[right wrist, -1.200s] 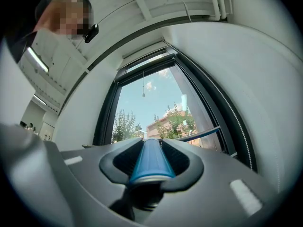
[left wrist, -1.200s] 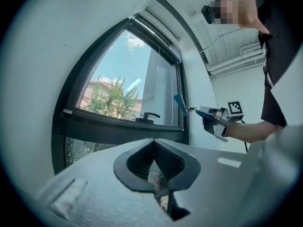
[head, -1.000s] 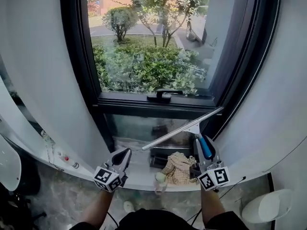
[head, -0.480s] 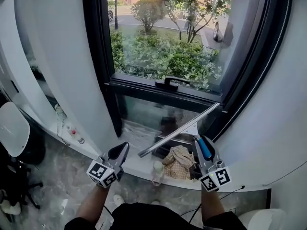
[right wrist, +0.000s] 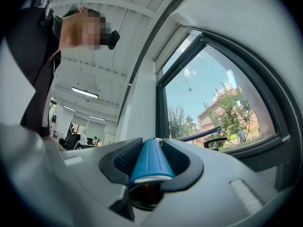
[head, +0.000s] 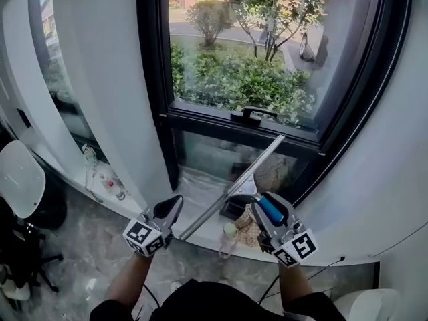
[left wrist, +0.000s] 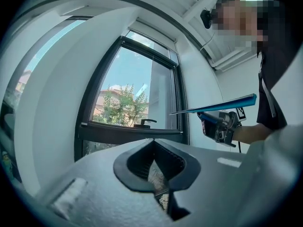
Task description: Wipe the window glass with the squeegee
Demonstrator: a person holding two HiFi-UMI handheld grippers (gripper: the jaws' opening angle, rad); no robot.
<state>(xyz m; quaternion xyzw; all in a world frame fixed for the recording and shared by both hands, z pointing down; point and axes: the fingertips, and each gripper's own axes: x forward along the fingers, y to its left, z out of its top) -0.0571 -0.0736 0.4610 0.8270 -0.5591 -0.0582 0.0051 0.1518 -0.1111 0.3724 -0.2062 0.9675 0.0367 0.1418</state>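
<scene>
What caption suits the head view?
Right gripper holds a blue-handled squeegee angled toward the window glass; left gripper empty.

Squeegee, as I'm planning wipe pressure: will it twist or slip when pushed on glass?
The squeegee is probably stiff: its long blade looks straight. Held only by its blue handle in the right gripper, it may twist. The smooth tapered handle could slip.

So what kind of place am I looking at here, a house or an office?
Probably a ground-floor office. The right gripper view shows an open room with strip lights and people in the background; the dark-framed window looks onto shrubs and a street.
</scene>
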